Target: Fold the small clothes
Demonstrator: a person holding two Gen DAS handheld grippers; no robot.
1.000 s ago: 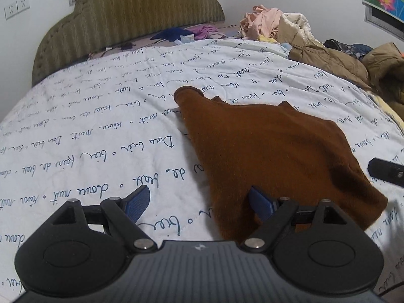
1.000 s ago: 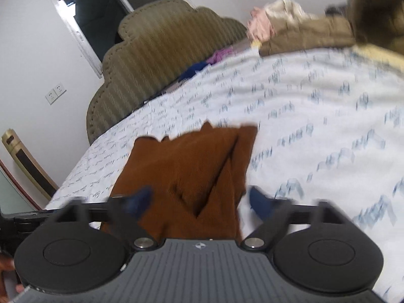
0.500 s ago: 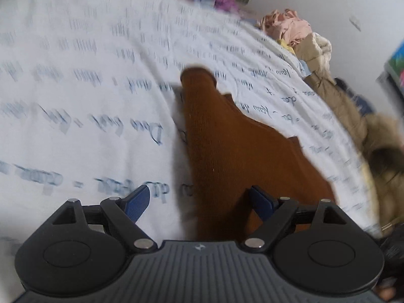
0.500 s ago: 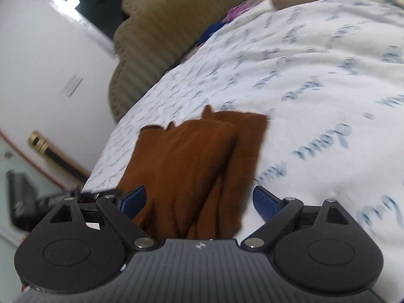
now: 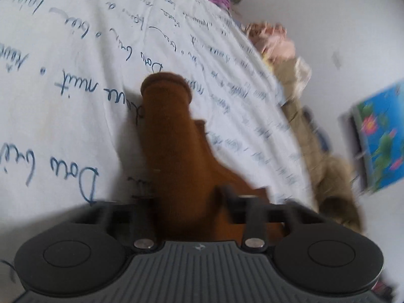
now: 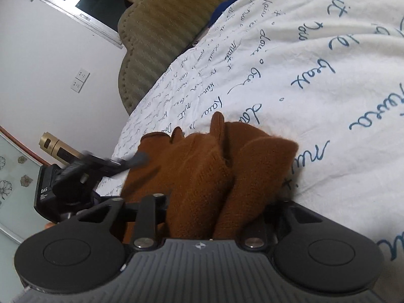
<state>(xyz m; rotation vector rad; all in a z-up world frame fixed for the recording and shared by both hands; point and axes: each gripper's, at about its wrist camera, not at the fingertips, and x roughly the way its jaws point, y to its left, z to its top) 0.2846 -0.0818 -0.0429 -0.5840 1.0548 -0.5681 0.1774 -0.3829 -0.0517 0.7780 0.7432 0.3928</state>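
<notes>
Hand-held grippers (image 5: 188, 202) (image 6: 209, 209) seemingly clamping brown garment (image 6: 202, 166)

**Rust-brown knit on a script-printed sheet**

The small knit garment (image 5: 171, 136) is one plain rust brown throughout, with a fuzzy surface and no pattern. It lies on a white bedsheet (image 5: 75, 80) printed all over with blue handwritten-style script and small dots. The headboard (image 6: 161, 22) is olive green with vertical ribbing and a stitched scalloped edge. Beside the bed, the pile of clothes (image 5: 275, 43) shows pale pink, cream and tan. A poster (image 5: 381, 136) is bright blue with pink flowers and green leaves. Both grippers' bodies are black with grey ribbed fronts. The wall is white, as is the socket plate (image 6: 80, 80).
</notes>
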